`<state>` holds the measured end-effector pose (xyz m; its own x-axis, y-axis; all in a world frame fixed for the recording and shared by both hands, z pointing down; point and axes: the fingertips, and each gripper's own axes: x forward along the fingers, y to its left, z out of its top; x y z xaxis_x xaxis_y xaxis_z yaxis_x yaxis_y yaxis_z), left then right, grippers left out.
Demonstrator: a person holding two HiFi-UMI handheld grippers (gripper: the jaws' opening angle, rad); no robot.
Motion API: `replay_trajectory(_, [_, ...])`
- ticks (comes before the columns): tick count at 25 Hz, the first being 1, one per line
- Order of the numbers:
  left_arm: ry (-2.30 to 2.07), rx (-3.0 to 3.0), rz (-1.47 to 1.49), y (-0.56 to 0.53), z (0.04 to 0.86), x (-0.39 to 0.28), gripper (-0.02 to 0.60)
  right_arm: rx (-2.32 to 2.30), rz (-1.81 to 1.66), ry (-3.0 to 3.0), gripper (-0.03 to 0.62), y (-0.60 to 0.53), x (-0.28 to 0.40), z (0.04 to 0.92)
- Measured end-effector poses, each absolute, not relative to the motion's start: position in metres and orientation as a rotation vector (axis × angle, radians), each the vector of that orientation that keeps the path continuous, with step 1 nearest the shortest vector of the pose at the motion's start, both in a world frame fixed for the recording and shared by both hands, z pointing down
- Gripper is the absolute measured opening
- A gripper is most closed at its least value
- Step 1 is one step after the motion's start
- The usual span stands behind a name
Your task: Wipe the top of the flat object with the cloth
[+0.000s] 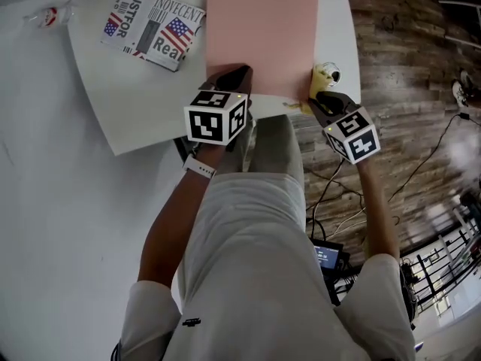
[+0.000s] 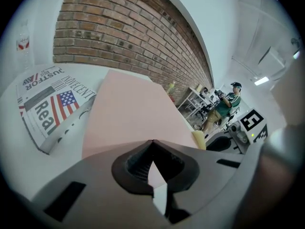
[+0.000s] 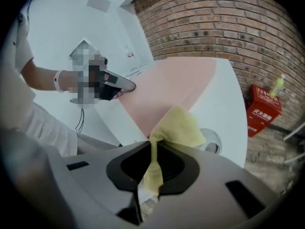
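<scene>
A flat pink sheet point(image 1: 263, 28) point(image 2: 128, 113) point(image 3: 167, 89) lies on the white table point(image 1: 135, 104). My left gripper point(image 1: 242, 74) point(image 2: 152, 141) is at the sheet's near edge, with its jaws shut on that edge. At the sheet's near right corner my right gripper point(image 1: 319, 96) point(image 3: 153, 141) is shut on a yellow cloth point(image 1: 312, 89) point(image 3: 178, 125). The cloth bunches out beyond the jaws, over the table's edge next to the sheet. The left gripper point(image 3: 119, 85) also shows in the right gripper view, against the sheet's edge.
A newspaper-printed flat item point(image 1: 154, 27) point(image 2: 45, 109) lies left of the sheet, with a clear bottle point(image 1: 49, 15) point(image 2: 23, 42) further left. A small round clear object point(image 1: 331, 74) point(image 3: 212, 140) sits by the cloth. A red crate point(image 3: 262, 109) stands on the wooden floor, and cables point(image 1: 331, 186) run there.
</scene>
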<state>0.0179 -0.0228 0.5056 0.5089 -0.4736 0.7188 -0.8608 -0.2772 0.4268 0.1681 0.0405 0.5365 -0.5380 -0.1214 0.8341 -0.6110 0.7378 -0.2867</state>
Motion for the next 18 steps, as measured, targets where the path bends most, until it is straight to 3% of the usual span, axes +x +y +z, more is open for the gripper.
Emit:
replay_trajectory(7, [-1.064,2.058,0.664,-0.014,0.496,0.02,0.018,0.867,0.94,-1.996,0.048,0.065,0.162,0.538])
replay_trajectory(18, [-1.205,2.091,0.757,-0.007,0.495,-0.066,0.02,0.947,0.964,-1.926,0.049,0.088,0.137,0.541])
